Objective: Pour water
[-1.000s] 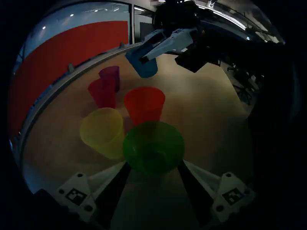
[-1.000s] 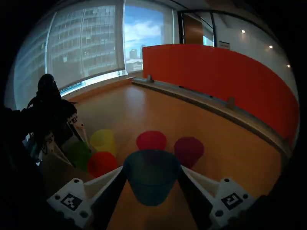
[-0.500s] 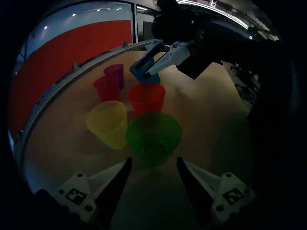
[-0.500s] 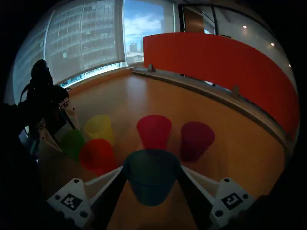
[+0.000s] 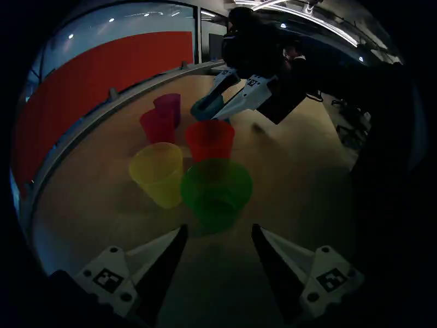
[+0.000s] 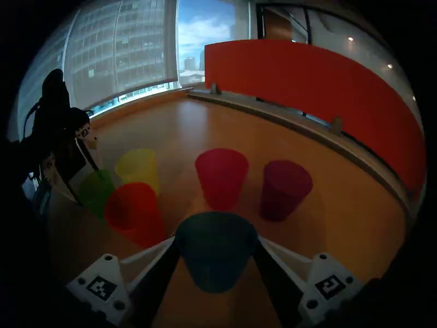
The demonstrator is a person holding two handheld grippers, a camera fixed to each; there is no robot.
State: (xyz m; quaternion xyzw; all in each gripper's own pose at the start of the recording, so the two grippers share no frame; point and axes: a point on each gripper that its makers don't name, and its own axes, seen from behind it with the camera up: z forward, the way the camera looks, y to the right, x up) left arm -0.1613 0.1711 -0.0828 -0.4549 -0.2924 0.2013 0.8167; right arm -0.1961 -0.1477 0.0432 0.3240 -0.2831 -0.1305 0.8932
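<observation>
Right claw is pinching the blue cup, one finger pressed on each side, rim towards the camera. In the left gripper view we see the same blue cup held low, just behind the red cup. We can't tell if it touches the table.

Left claw is spread. The green cup stands upright on the table just ahead of its fingertips, clear of both fingers.

Layout from the left gripper view: yellow cup just left of green, red right behind green. Pink cup and purple cup are further back and close together, near the table edge by the red wall.

From the right gripper view, red sits front-left, with green and yellow beyond it next to the left claw. Pink is straight ahead, purple to its right, the two apart. Window is behind the table.

All table cups are upright. We can't tell whether any cup holds water.
</observation>
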